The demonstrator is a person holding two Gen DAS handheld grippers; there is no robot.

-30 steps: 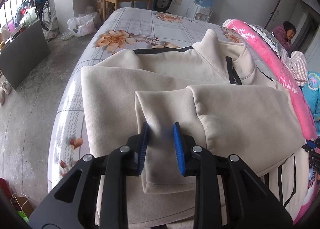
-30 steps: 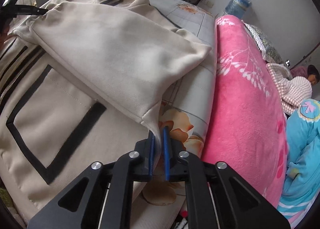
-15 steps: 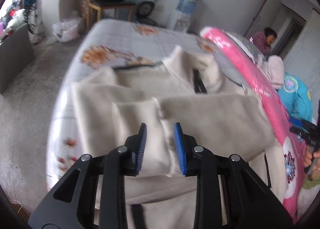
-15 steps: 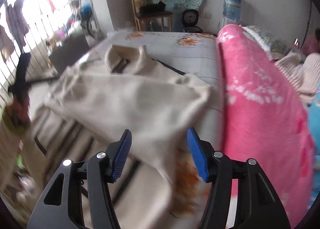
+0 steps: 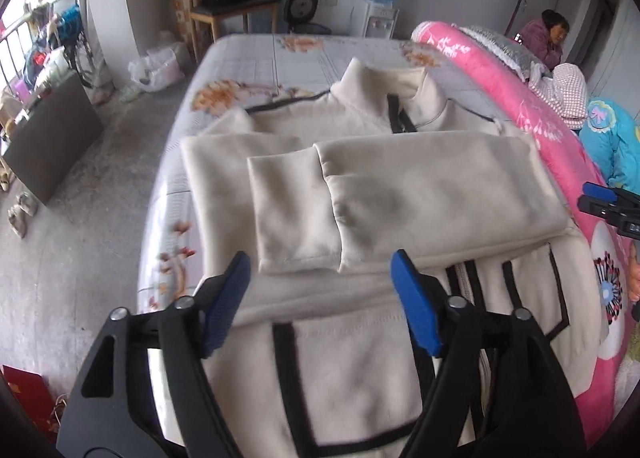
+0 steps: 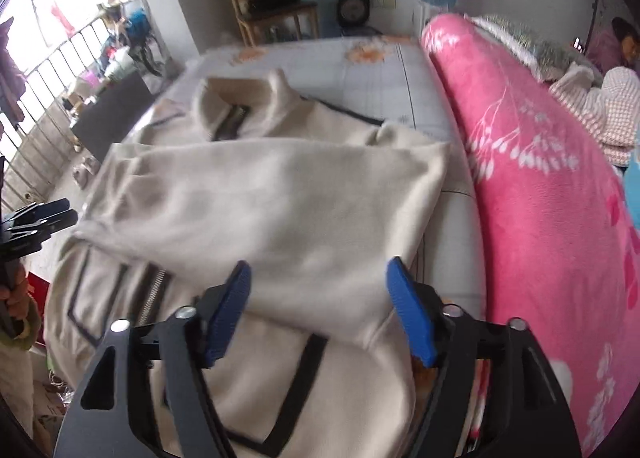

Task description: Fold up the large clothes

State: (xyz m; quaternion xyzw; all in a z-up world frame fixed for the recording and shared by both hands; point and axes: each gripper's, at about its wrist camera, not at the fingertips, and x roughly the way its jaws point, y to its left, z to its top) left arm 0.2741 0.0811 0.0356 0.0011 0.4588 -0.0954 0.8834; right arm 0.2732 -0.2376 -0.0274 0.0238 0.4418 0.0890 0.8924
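Garment: cream fleece jacket with black trim (image 5: pixel 400 194) lies flat on the floral grey bedsheet (image 5: pixel 256 62), both sleeves crossed over the chest.
Left gripper (image 5: pixel 324 306): jaws spread wide, holding nothing, above the hem.
Right gripper (image 6: pixel 318 306): jaws spread wide, empty, above the right side.
Handling: soft, thick, limp; probably light, sags if lifted by one point.
Hold: likely the two hem corners, pinching both layers.
Room: rolled pink floral blanket (image 6: pixel 540 178) crowds the right edge; bare sheet lies beyond the collar.
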